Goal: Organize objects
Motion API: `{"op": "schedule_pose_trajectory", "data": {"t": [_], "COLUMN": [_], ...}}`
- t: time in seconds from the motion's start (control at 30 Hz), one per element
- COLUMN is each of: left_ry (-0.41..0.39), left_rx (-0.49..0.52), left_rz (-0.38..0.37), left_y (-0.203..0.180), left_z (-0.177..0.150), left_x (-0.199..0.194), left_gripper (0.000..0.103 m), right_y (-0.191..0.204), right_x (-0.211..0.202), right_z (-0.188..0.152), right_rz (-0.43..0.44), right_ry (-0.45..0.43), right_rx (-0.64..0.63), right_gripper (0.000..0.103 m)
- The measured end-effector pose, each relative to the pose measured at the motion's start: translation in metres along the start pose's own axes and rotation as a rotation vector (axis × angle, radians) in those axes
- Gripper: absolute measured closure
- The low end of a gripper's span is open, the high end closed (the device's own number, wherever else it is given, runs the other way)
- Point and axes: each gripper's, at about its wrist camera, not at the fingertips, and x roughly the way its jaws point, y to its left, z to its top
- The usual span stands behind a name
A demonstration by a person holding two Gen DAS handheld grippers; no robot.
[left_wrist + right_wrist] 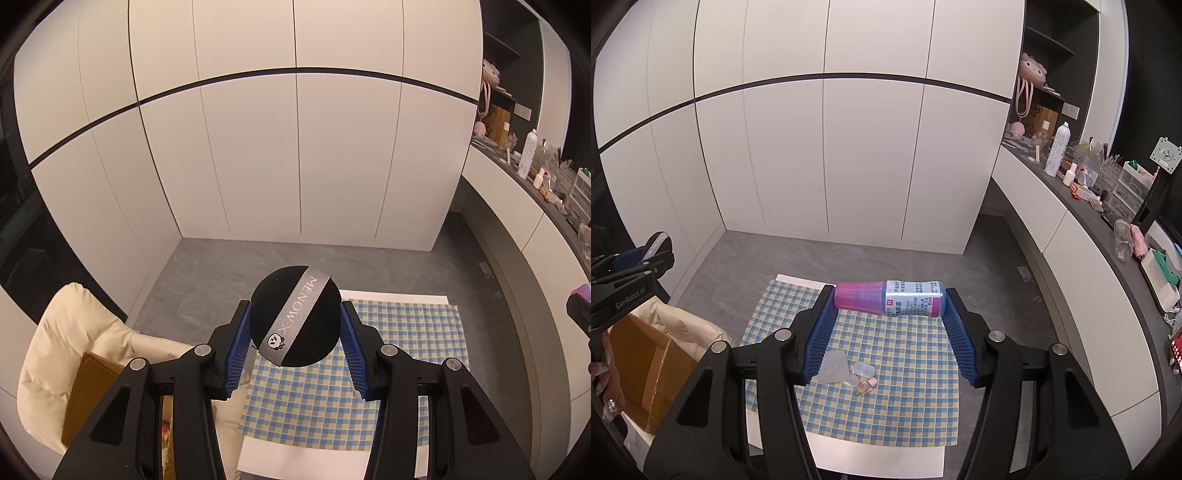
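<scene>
Your left gripper [295, 325] jaws clamped on a round black powder puff [295, 317], your right gripper [890, 302] jaws gripping a pink-capped bottle [891, 298] crosswise by its ends, both above the checked cloth [905, 369], small clear items [849, 373] lying on it.

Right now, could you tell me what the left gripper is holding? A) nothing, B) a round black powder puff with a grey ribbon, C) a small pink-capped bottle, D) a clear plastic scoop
B: the left gripper grips the round black powder puff between its blue pads.
</scene>
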Motion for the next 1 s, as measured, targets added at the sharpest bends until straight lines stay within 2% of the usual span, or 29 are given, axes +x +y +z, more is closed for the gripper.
{"op": "schedule_pose_trajectory", "data": {"t": [0.43, 0.73, 1.0], "left_ry": [0.002, 0.018, -0.020], "left_rx": [-0.003, -0.018, 0.011], "left_rz": [-0.002, -0.044, -0.019], "left_y": [0.010, 0.026, 0.031], "left_z": [-0.031, -0.083, -0.133], "left_x": [-0.019, -0.043, -0.079], "left_gripper": [0.056, 0.056, 0.056], "right_y": [-0.006, 0.003, 0.011], "right_x": [-0.019, -0.045, -0.074], "right_z": [-0.024, -0.073, -0.121], "right_rz": [0.004, -0.002, 0.010], "right_ry": [0.013, 0.021, 0.036], "right_rx": [0.023, 0.024, 0.053], "right_gripper": [0.043, 0.043, 0.043]}}
